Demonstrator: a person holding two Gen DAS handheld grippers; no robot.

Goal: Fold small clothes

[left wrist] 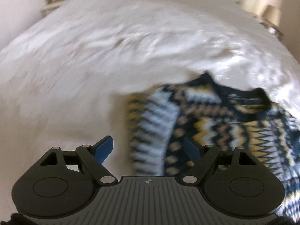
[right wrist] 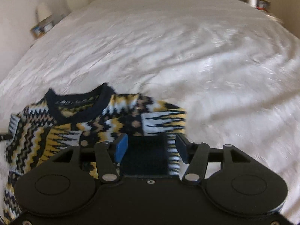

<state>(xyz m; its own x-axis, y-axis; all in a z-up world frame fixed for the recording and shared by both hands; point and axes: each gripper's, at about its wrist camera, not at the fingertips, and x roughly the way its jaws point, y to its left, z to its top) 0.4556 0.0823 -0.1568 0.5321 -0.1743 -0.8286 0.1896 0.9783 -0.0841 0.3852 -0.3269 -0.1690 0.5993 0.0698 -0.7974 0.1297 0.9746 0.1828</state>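
Sweater [right wrist: 78,123] on bed [right wrist: 168,56]; cuff between parted right jaws

left wrist: looks along my left hand-held gripper [left wrist: 148,149], low over the bed [left wrist: 93,56], sweater [left wrist: 215,123] close right | right wrist: along my right hand-held gripper [right wrist: 151,147], sweater [right wrist: 75,120] close left | shared: sweater, bed, headboard end

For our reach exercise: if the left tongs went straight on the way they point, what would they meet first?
Probably the folded sleeve of the patterned sweater, lying on the white bedcover between the open left tongs; blur leaves depth uncertain.
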